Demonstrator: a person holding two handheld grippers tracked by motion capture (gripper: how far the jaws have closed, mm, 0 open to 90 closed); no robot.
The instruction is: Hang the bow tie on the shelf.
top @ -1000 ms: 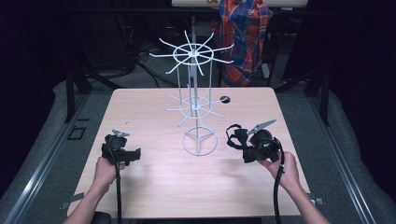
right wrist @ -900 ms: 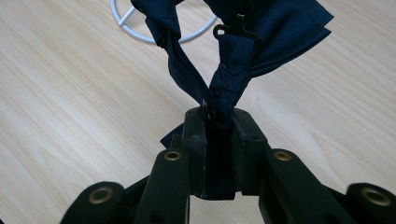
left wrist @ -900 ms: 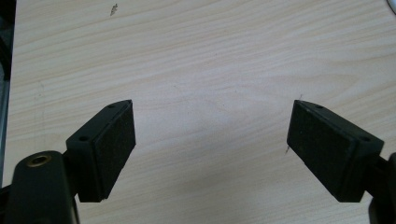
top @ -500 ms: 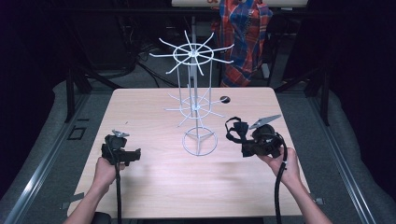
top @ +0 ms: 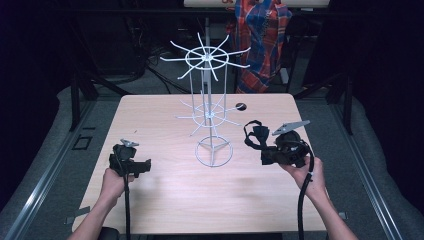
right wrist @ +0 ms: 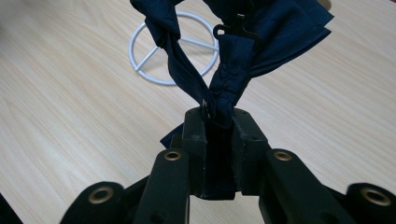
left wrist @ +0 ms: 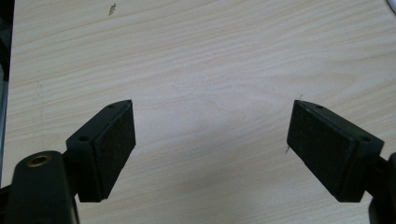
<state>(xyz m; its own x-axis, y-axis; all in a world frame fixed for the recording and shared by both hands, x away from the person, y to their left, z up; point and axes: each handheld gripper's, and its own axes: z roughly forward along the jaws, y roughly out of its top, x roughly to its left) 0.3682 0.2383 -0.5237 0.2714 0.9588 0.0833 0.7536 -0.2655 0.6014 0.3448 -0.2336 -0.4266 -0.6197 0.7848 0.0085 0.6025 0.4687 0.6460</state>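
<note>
Overhead, a person's two forearms reach in from the near edge of a pale wooden table (top: 165,200), each hand holding a black two-jaw gripper with a cable trailing back toward the person.

At the near left, the left gripper (top: 131,161) is held just above the tabletop, well apart from everything else. Its own camera looks straight down on bare wood grain, with the two black padded jaws spread wide and nothing between them (left wrist: 211,140).

At the near right, the right gripper (top: 265,152) points left toward the middle of the table, a grey three-cornered plate on top of it. Its jaws are closed tight on a dark navy bow tie (top: 255,135), which sticks out from the jaw tips to the left and is lifted clear of the table. From the right gripper view (right wrist: 219,119), the folded fabric of the bow tie (right wrist: 275,32) and its strap rise out of the clamped jaws, with a small black hook at the top.

Between the two grippers, near the table's centre, stands a white wire display rack (top: 207,90): a round ring base, a slim upright post, and two tiers of spokes fanning outward. The ring base (right wrist: 175,46) lies just beyond the bow tie in the right gripper view.

A small dark round object (top: 240,106) sits on the far side of the table. Beyond the table's far edge hangs a plaid cloth (top: 262,35) in red, blue and orange.
</note>
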